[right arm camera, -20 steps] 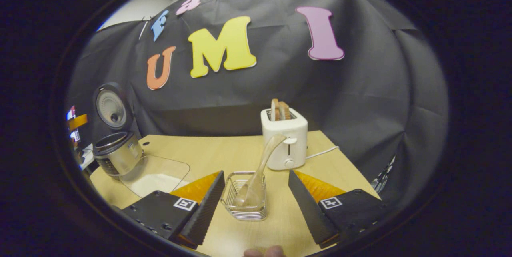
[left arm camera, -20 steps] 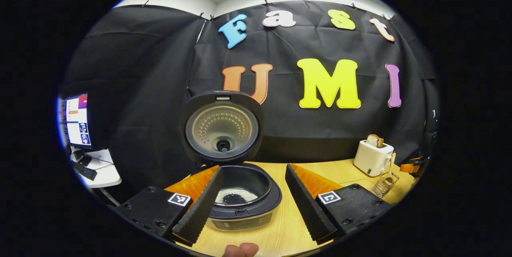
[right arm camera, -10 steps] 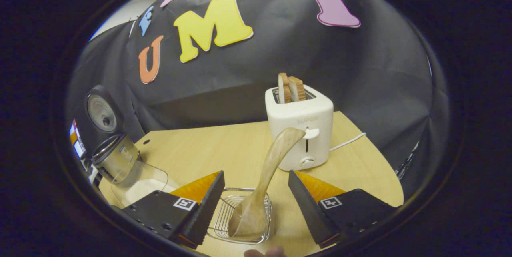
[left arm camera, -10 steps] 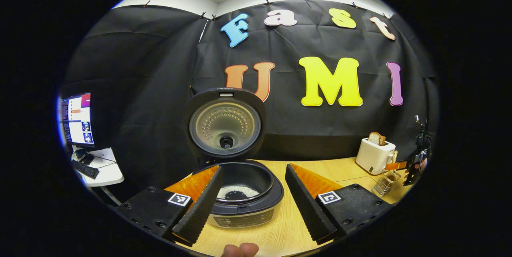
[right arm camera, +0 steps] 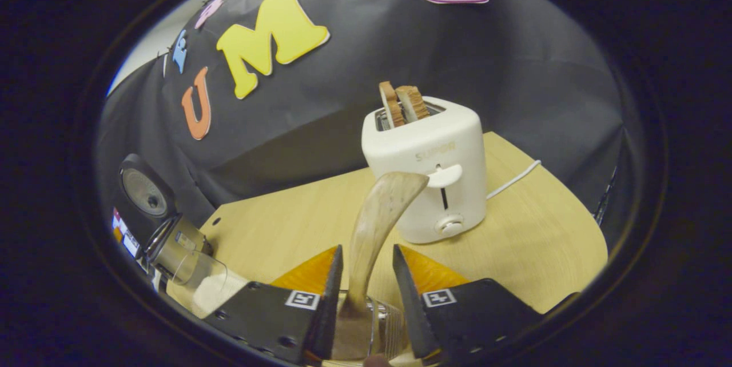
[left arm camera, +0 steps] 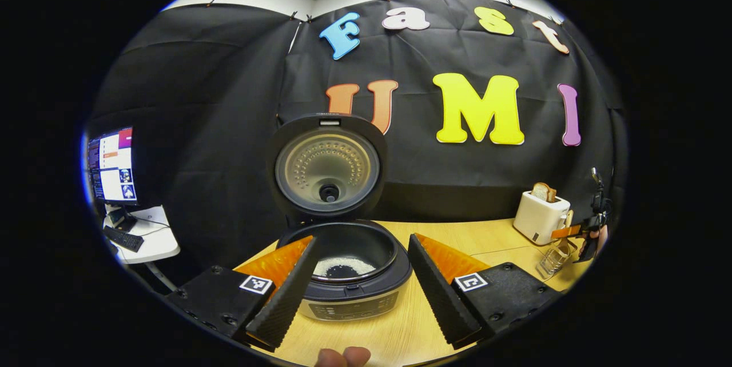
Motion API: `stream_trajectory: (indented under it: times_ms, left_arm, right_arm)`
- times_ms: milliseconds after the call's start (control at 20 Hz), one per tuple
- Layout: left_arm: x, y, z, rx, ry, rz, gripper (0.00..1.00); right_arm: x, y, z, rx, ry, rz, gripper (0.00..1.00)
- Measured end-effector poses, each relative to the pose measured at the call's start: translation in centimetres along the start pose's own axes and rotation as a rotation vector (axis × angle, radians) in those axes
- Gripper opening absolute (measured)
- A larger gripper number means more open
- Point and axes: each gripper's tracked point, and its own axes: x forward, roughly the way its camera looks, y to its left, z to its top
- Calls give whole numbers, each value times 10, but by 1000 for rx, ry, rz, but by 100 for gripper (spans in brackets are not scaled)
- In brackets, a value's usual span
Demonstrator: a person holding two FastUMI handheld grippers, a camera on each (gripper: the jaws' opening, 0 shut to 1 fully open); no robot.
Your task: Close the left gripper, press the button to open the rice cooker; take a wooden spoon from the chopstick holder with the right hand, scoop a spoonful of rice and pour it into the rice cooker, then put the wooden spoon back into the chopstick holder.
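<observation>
right gripper view: the right gripper [right arm camera: 364, 298] is set around the wooden spoon [right arm camera: 377, 224], which stands in the chopstick holder [right arm camera: 380, 321]; its fingers are nearly shut but not yet pinching. half a second ago they were wide apart. next, the handle must be squeezed and lifted. the left gripper [left arm camera: 357, 284] is held spread before the open rice cooker [left arm camera: 343, 252], where some rice is seen.

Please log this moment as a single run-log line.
cooker lid: open | right gripper: closing around wooden spoon | left gripper: open
</observation>
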Motion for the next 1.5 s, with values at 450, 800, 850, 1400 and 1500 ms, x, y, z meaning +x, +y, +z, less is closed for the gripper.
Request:
stream_trajectory:
  times_ms: [450,800,850,1400,1500]
  left_arm:
    - [-1,-9,-3,-11,-8,-21,100]
    - [-12,-21,-15,-62,-22,-66,100]
    - [-15,-20,-15,-62,-34,-67,100]
    - [-30,-3,-24,-81,-95,-102,99]
    - [-31,0,-30,-96,-92,-109,99]
  right_arm:
    - [-32,18,9,-21,-52,37,0]
    - [-68,39,43,-112,-215,-6,0]
    - [-75,45,47,-128,-230,-13,0]
    - [-94,205,36,-279,-260,99,0]
    - [-74,220,16,-342,-229,71,0]
